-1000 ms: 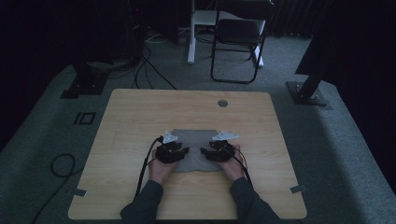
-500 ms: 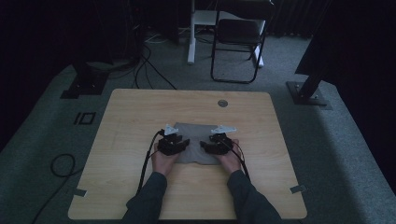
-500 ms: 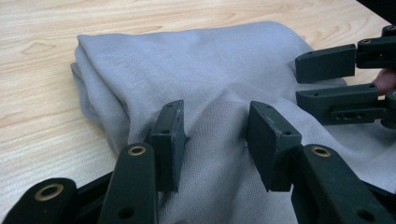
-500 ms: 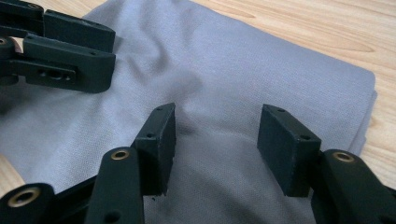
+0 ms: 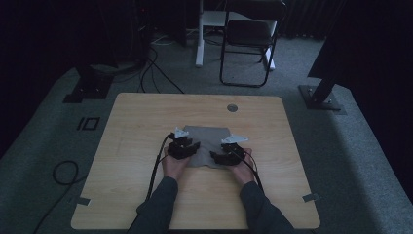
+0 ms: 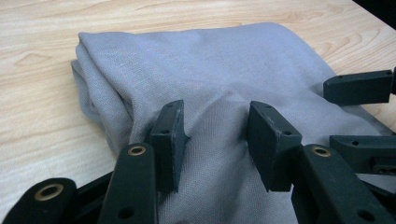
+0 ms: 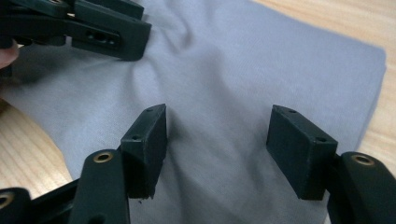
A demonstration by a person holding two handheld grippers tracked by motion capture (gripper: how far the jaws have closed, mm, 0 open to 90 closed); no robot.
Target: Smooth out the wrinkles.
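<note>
Folded grey knit cloth (image 5: 208, 144) flat at table centre on the pale wooden table (image 5: 146, 117), long axis running nine to three. Left gripper (image 6: 217, 140) at its seven o'clock corner, jaws apart astride a raised fold, not pinching. Right gripper (image 7: 222, 149) at five o'clock, jaws just opened wide, nothing held, equally near.

You have one folded grey cloth (image 5: 208, 142) on one bench (image 5: 146, 117), two tongs, left (image 5: 184, 147) and right (image 5: 225, 155), and one folding chair (image 5: 246, 44) at twelve o'clock.
</note>
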